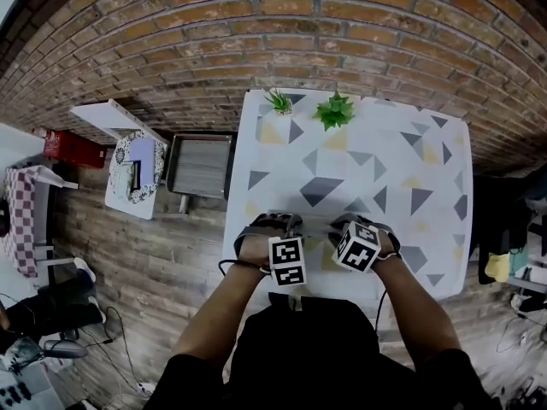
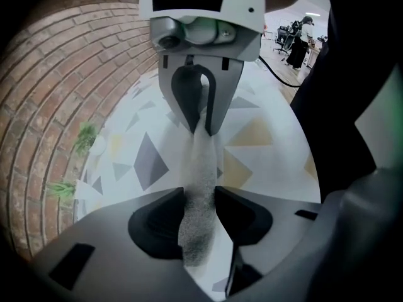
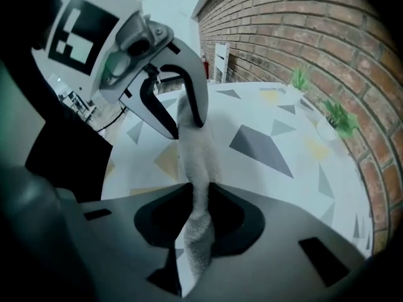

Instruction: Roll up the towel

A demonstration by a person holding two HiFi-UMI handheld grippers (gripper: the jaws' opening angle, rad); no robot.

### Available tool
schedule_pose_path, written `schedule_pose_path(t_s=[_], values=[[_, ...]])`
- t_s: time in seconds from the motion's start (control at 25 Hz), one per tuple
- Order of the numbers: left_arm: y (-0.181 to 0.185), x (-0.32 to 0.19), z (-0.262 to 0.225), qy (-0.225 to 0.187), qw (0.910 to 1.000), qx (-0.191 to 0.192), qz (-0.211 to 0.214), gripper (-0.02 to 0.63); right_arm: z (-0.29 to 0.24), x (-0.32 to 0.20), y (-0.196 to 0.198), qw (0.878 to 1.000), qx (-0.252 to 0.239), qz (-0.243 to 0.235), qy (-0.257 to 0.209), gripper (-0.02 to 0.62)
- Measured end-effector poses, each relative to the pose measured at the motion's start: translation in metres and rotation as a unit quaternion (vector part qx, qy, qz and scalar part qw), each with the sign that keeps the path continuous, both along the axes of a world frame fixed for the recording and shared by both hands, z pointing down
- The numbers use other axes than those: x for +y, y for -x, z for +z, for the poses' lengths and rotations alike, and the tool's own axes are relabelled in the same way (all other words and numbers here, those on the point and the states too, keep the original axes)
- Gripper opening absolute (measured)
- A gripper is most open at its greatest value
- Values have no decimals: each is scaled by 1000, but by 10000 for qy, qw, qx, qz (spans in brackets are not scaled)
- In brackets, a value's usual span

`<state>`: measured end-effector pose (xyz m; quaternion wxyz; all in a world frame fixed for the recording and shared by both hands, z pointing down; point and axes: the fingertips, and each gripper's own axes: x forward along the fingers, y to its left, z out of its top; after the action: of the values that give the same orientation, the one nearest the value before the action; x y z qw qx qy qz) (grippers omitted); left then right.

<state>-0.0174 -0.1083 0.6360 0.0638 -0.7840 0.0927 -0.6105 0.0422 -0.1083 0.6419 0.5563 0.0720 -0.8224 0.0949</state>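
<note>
Left gripper view shows your left gripper (image 2: 200, 197) pinching one end of the pale nubbly terry towel (image 2: 203, 162). Your right gripper (image 3: 196, 197) pinches the other end. The towel's long axis runs straight between them, over the triangle-patterned tabletop (image 2: 264, 137).

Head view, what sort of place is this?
Probably an office or studio corner: brick wall, wooden floor, and a triangle-patterned table with two small potted plants against the wall.

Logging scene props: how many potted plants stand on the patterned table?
2, both at the table's far edge: the smaller plant left, the bushier plant right. None seems hidden.
</note>
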Motion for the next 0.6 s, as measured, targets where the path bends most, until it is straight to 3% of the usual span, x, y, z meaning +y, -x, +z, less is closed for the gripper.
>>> schedule_pose_path(t_s=[0.2, 0.4, 0.48, 0.6], values=[[0, -13, 3, 127, 9993, 194, -297, 170, -4, -11, -1, 9978, -326, 324, 474, 89], [1, -26, 2, 101, 9975, 416, -561, 169, -3, -27, -1, 9994, -204, 174, -201, 99], [3, -26, -5, 56, 9960, 563, -686, 170, -9, -28, -1, 9986, -200, 140, -475, 148], [13, -20, -17, -28, 9924, 828, -906, 170, -28, -21, 0, 9960, -595, 440, -492, 186]])
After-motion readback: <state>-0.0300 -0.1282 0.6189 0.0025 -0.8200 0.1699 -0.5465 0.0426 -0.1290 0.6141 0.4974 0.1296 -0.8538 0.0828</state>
